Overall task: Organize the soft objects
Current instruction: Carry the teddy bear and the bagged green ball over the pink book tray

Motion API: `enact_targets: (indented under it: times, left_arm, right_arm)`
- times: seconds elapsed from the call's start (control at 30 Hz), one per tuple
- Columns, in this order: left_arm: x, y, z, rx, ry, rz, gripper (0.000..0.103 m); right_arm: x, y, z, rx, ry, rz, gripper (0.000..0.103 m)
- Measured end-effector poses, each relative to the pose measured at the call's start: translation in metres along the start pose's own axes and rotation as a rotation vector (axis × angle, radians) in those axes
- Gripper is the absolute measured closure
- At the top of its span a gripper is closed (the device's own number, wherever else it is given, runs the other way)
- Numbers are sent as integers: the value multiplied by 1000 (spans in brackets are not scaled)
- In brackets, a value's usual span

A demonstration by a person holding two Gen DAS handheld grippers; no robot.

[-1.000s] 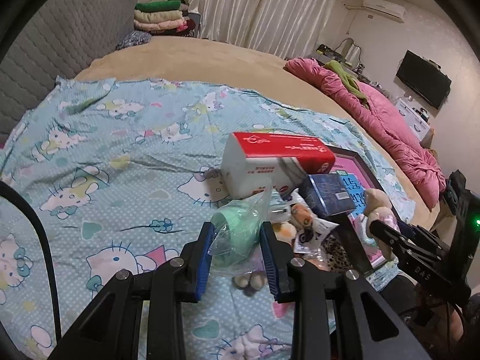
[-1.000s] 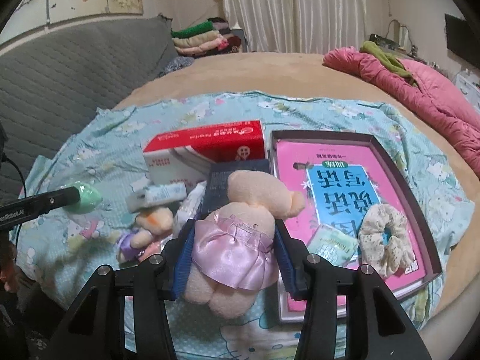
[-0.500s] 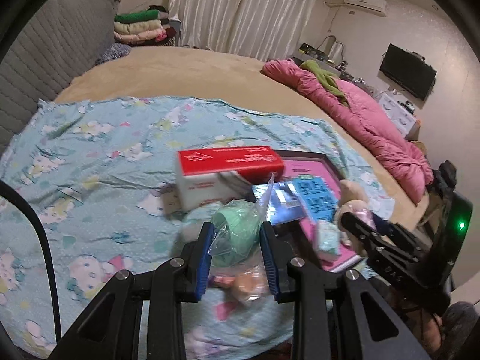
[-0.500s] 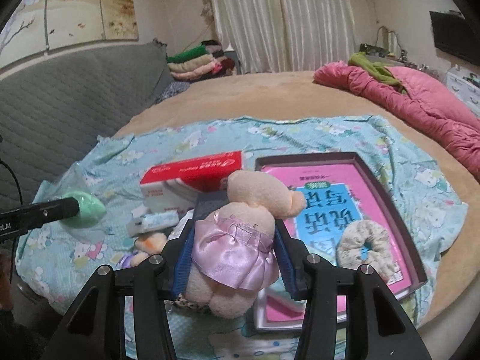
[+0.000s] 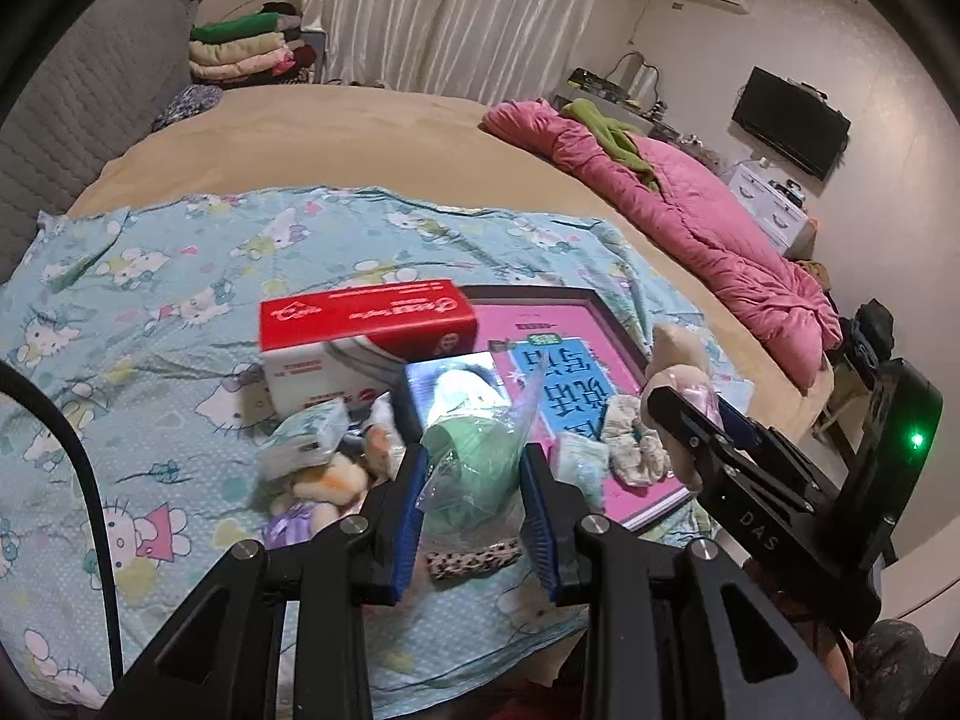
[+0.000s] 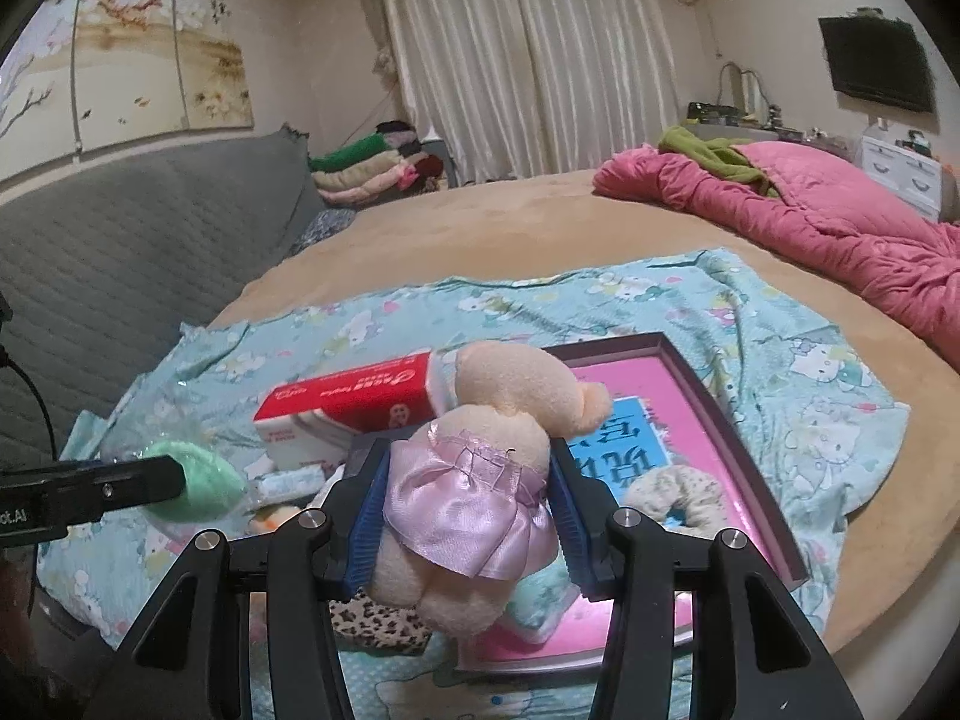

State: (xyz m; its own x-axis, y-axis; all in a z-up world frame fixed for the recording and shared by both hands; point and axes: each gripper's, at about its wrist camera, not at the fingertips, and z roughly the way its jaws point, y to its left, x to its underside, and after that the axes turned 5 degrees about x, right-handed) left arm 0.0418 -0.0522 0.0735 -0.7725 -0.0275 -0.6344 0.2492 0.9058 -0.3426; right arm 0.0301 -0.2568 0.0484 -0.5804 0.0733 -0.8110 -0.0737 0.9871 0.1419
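left fingers point(image 5: 474, 501) clamped on bagged green sponge point(image 5: 474, 450), right fingers point(image 6: 467, 516) on plush bear point(image 6: 480, 480); scrunchie point(image 6: 675, 495) in tray point(image 6: 750, 450)

A crumpled pink quilted duvet point(image 5: 690, 222) lies at two o'clock on the tan bed, white pleated curtains point(image 6: 534, 60) at twelve, black wall-mounted television point(image 5: 789, 120) beyond the duvet.

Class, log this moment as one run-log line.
left gripper: shut on bagged green item | right gripper: shut on plush doll | both above blue sheet
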Motion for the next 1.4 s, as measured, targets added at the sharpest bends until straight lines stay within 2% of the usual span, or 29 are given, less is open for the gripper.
enact_targets:
  times: [0.43, 0.73, 1.1, 1.4]
  left_arm:
    - [-12, -37, 13, 0, 11, 49, 71]
    - [-26, -62, 27, 27, 9, 63, 71]
    - [-29, -90, 63, 60, 71, 105, 71]
    - [-16, -102, 103, 60, 149, 128, 71]
  right_arm:
    - [-7, -35, -5, 33, -33, 54, 52]
    - [-14, -52, -10, 63, -65, 81, 52]
    - [-18, -89, -15, 135, -99, 151, 52]
    - [-13, -111, -12, 180, -92, 180, 52]
